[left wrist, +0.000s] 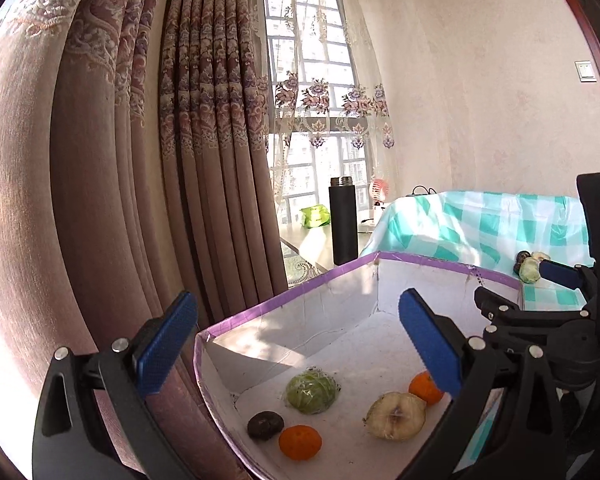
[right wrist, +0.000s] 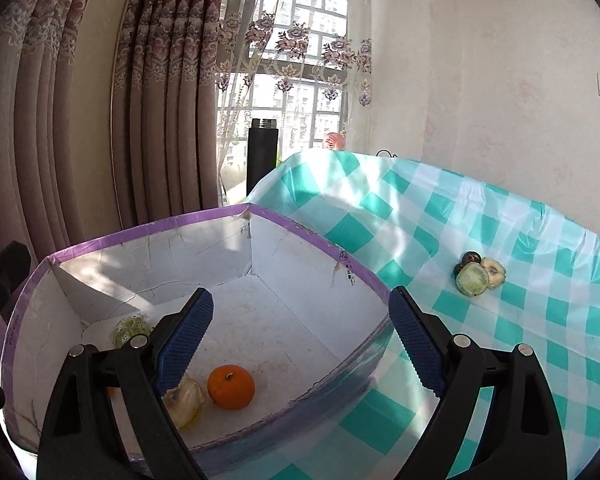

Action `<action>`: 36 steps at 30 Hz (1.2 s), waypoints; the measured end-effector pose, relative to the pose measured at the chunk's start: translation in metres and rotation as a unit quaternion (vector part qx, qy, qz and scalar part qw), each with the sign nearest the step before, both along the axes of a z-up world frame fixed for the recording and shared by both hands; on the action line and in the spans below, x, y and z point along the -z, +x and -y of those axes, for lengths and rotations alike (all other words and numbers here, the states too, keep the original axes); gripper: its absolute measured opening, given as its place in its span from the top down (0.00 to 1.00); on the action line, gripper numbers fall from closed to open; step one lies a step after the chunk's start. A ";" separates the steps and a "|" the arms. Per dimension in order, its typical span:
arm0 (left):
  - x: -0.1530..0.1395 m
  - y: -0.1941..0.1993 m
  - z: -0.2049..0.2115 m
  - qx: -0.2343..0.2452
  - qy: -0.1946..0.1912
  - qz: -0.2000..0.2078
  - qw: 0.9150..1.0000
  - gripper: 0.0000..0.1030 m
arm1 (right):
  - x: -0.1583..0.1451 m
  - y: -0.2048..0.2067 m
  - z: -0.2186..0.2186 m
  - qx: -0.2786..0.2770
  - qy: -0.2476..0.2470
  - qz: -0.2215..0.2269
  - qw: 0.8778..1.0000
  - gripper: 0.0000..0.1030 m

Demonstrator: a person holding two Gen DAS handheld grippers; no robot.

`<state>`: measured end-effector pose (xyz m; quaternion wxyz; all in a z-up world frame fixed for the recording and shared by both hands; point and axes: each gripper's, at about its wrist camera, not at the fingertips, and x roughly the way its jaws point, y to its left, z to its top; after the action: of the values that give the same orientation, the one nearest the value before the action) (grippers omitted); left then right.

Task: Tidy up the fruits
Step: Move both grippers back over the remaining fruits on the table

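Observation:
A white cardboard box with a purple rim (left wrist: 284,298) (right wrist: 148,226) stands on the checked tablecloth. Inside lie a green fruit (left wrist: 311,390), a dark fruit (left wrist: 265,425), two oranges (left wrist: 300,442) (left wrist: 425,388) and a pale halved fruit (left wrist: 396,416). The right wrist view shows one orange (right wrist: 231,387), the pale fruit (right wrist: 184,400) and the green fruit (right wrist: 129,330). My left gripper (left wrist: 296,354) is open and empty above the box. My right gripper (right wrist: 300,340) is open and empty over the box's right edge. Three fruits (right wrist: 479,274) (left wrist: 529,267) lie together on the cloth to the right.
A teal-and-white checked cloth (right wrist: 500,220) covers the table. A black flask (left wrist: 343,220) and a green bag (left wrist: 315,216) stand on a table by the window. Heavy curtains (left wrist: 120,160) hang close on the left. A wall stands behind the table.

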<state>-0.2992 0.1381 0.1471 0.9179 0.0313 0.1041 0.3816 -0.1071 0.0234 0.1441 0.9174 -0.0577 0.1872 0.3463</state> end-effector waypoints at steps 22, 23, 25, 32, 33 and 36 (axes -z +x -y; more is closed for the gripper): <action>0.048 0.178 0.168 0.374 -0.052 -0.163 0.911 0.02 | 0.090 0.132 0.214 0.313 0.043 -0.171 0.933 0.16; 0.053 0.195 0.167 0.384 -0.081 -0.172 0.903 0.02 | 0.092 0.135 0.221 0.325 0.053 -0.180 0.927 0.16; 0.065 0.227 0.168 0.388 -0.125 -0.189 0.894 0.02 | 0.097 0.140 0.233 0.339 0.068 -0.197 0.917 0.16; 0.113 0.320 0.150 0.370 -0.248 -0.229 0.866 0.02 | 0.107 0.145 0.247 0.341 0.105 -0.231 0.905 0.16; 0.118 0.328 0.144 0.365 -0.273 -0.228 0.861 0.02 | 0.108 0.145 0.248 0.343 0.107 -0.232 0.904 0.16; 0.131 0.347 0.129 0.347 -0.319 -0.221 0.854 0.02 | 0.108 0.146 0.247 0.340 0.108 -0.233 0.905 0.15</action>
<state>0.0482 0.0089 0.0162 0.9032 -0.1457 0.4023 -0.0329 0.0387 -0.2238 0.0362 0.9104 0.1912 0.3654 0.0347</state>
